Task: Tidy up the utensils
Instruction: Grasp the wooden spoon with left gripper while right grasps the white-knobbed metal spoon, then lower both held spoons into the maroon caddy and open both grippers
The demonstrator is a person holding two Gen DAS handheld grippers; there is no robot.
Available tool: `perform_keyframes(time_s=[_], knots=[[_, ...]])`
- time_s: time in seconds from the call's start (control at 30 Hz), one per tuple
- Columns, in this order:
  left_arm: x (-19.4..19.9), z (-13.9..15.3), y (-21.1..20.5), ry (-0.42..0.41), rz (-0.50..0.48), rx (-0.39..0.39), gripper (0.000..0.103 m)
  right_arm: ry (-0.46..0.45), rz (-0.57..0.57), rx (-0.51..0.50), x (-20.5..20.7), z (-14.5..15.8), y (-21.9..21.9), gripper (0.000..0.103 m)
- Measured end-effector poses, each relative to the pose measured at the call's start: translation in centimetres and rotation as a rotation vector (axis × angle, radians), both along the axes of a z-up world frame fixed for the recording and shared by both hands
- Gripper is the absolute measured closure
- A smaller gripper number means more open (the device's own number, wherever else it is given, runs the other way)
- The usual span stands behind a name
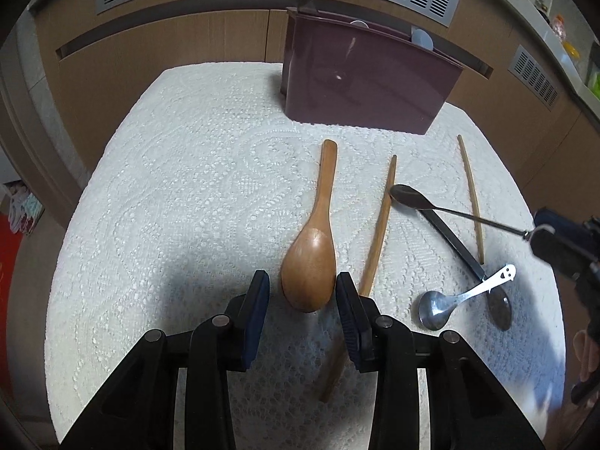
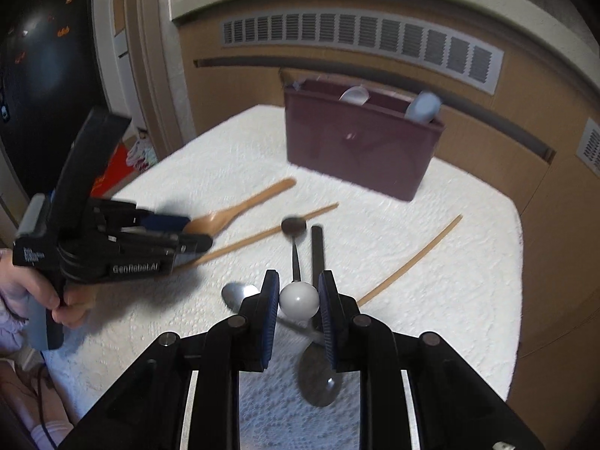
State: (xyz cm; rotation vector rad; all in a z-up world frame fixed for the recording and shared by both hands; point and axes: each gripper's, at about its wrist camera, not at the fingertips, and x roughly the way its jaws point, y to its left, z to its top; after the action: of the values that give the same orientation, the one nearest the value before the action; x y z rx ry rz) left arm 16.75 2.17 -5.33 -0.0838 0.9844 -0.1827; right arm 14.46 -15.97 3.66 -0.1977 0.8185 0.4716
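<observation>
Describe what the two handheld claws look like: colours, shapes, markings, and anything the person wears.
Both are black plastic tools with angular linkage arms, round rivets and flat dark-blue ribbed pads. The left claw has a grey pistol handle, a tall black block on top and white "GenRobot.AI" lettering. A pale sleeve shows beside the hand. The right claw looks alike.

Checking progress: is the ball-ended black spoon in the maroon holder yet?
Out. The right gripper pinches its ball end; the black spoon hangs above the cloth, short of the maroon holder.
</observation>
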Motion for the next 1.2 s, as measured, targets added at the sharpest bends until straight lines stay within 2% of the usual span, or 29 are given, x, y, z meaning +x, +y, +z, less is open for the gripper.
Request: perform_keyframes(time_s=[0.03,0.07,0.2,0.27,0.47,0.6,0.73,0.93,1.2], knots=[[0.1,0.0,0.0,-0.008,0.004,-0.005,0.066,-0.015,-0.011,0.009,0.1,0.5,-0.2,0.083],[0.2,0.1,0.1,-0.02,0.008,-0.012,0.071,-0.025,-0.02,0.017,0.3,0.9,-0.4,0.083],[0.4,0.9,0.1,-0.141,0.018,0.026,0.071,-0.062,-0.07,0.055,1.4,2.3,-1.2,0.083],[0.2,1.6,0.4,-0.188,0.013,0.02,0.071,-0.076,-0.089,0.068,1.9,2.8,-1.3,0.083],[-0.7,5.8,0.5,-0.354,-0.028,-0.002,0.071,-0.108,-0.118,0.089,3.0,3.9,-1.5,0.083],[-0.6,8.2,0.0,-0.421,-0.057,-0.012,0.072,-0.125,-0.13,0.111,3.4,4.6,-1.5,0.083],[0.1,9.4,-0.6,-0.435,-0.063,-0.018,0.072,-0.13,-0.137,0.125,3.7,5.0,-1.5,0.083],[1.1,10.4,-1.4,-0.383,-0.076,-0.066,0.072,-0.137,-0.143,0.123,4.0,5.4,-1.6,0.083],[-0.1,12.0,-1.5,-0.438,-0.09,-0.068,0.072,-0.161,-0.167,0.124,3.7,6.2,-2.3,0.083]])
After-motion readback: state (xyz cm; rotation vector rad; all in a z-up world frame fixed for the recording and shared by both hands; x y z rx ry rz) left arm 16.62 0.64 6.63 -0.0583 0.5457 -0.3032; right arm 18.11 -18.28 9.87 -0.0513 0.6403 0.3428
